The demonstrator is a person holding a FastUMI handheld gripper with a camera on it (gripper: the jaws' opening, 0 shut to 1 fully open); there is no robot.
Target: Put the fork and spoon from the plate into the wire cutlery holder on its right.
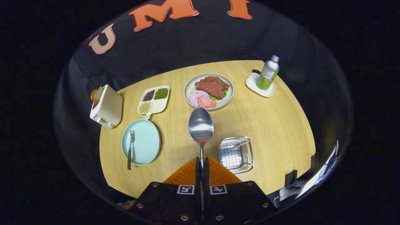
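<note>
Pale wooden desk [275,131] against black booth cloth, seen from above and a bit behind my tool [202,164]. My tool is clamped tight on the thin handle of the shiny steel spoon [201,125]; both orange ribbed fingers [187,173] press on it, bowl pointing forward and up in frame centre, lifted clear of the desk. I hold it by the handle end so the bowl stays free, probably so it can drop handle-down or lie flat in the holder.

The perforated steel wire cutlery holder [236,153] sits just right of the fingers, lower centre-right, empty as far as I can tell. The round light-blue plate [142,142] is at lower left, and the dark-handled fork [130,150] lies along its left side, handle hanging over the rim, so it should be easy to pinch. Spoon in transit, fork not yet done.

Other stuff: round plate of fake meat and ham slices [208,90] upper centre, white divided tray of beans [153,99] and cream toaster with bread [107,107] at left, silver-green bottle [268,73] on a white square coaster [260,85] upper right.

Bottle label too small to read. Square marker tags on my tool, no readable text.
</note>
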